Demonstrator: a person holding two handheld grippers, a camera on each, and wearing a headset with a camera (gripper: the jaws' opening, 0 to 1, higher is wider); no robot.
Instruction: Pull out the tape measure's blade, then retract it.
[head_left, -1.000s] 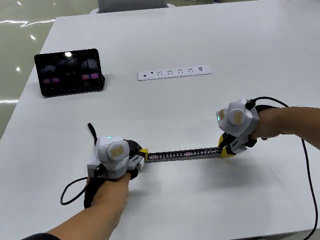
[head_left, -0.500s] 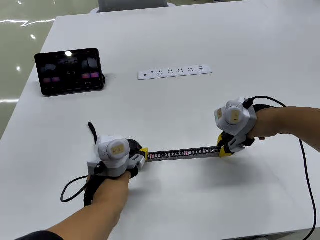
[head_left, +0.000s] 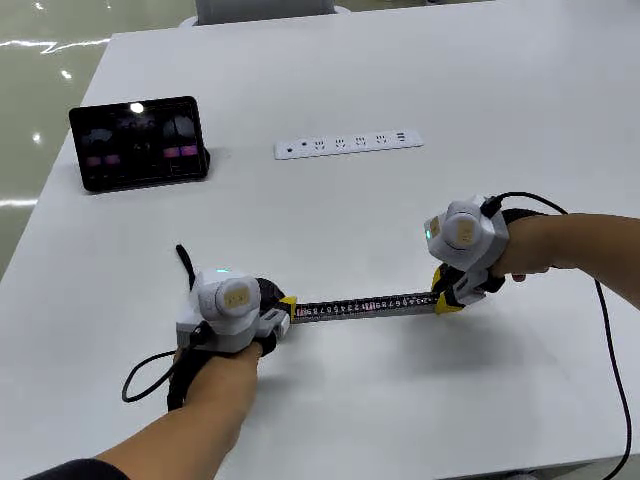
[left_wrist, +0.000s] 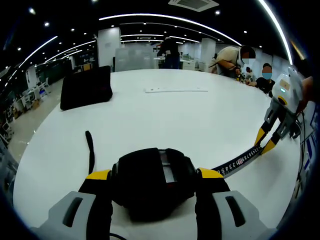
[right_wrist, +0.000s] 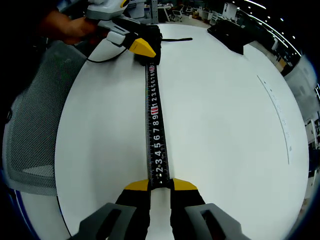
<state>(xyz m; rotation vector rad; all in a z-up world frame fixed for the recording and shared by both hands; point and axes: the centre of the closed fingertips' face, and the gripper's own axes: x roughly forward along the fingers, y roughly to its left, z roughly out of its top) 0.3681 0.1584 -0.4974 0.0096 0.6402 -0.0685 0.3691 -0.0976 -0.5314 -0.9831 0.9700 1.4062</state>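
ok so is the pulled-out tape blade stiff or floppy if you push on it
The blade runs straight between the case and the right gripper, so it probably holds some stiffness. It looks thin and narrow, so pushed endways it would likely buckle. It lies low over the smooth table, so a sideways nudge should slide it easily.

head view: tape measure case (head_left: 266, 293) mostly buried under the left tool (head_left: 278, 322), only a dark sliver shows. hook end of the blade (head_left: 365, 307) is hidden between the right tool (head_left: 442, 296) jaws, same in the right gripper view. blade digits too small to read from the head. tablet (head_left: 139, 143) screen too blurry to make out. right tool's cable (head_left: 520, 195) runs off the bottom-right edge
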